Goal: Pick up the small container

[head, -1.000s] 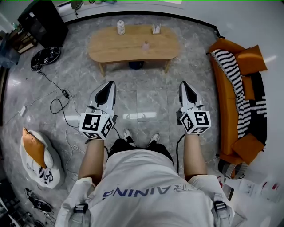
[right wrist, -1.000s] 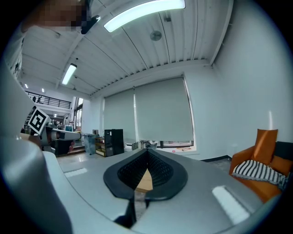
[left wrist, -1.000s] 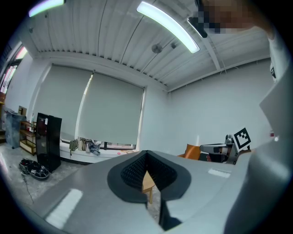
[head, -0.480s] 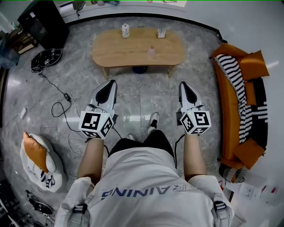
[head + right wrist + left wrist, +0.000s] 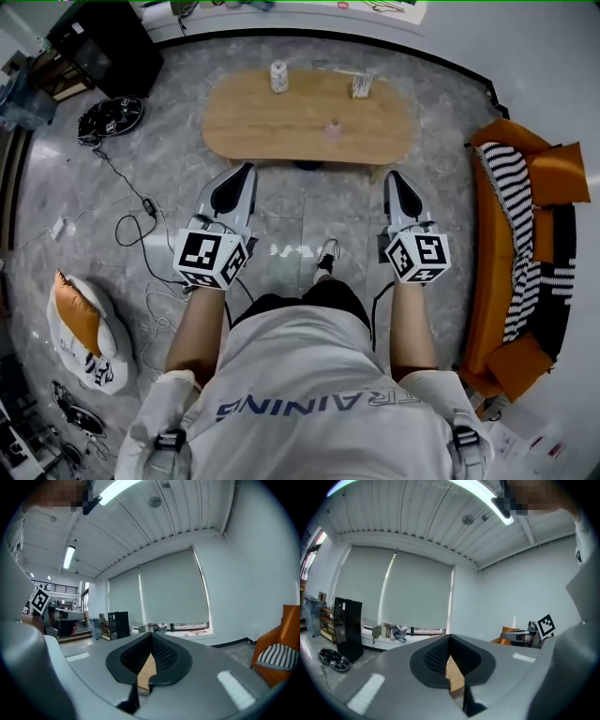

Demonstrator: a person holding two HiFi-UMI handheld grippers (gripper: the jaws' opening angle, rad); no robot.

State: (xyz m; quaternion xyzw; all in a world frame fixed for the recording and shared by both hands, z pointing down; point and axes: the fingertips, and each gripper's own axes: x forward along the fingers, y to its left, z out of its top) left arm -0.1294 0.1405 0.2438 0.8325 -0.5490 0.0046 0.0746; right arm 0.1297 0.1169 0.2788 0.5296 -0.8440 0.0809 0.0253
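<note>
In the head view, an oval wooden table [image 5: 253, 122] stands ahead on the grey floor. On it, near the front edge, sits a small pale pink container [image 5: 332, 128]; a white patterned bottle [image 5: 278, 77] and a small white box [image 5: 362, 85] stand at its back. My left gripper [image 5: 245, 171] and right gripper [image 5: 395, 176] are held level, short of the table's near edge, both shut and empty. In the left gripper view the left gripper [image 5: 450, 637] has its pads meeting at the tip. The right gripper [image 5: 151, 635] looks the same in its own view.
An orange sofa [image 5: 487, 281] with a striped blanket runs along the right. A black cabinet [image 5: 103, 42] is at the far left. Cables [image 5: 131, 216] trail over the floor on the left, near a white beanbag [image 5: 80, 328] with an orange cushion. The person's shoe [image 5: 326, 255] is between the grippers.
The table has come nearer and lower in the head view as the person walks toward it. Both grippers travel forward with the body and stay shut.
</note>
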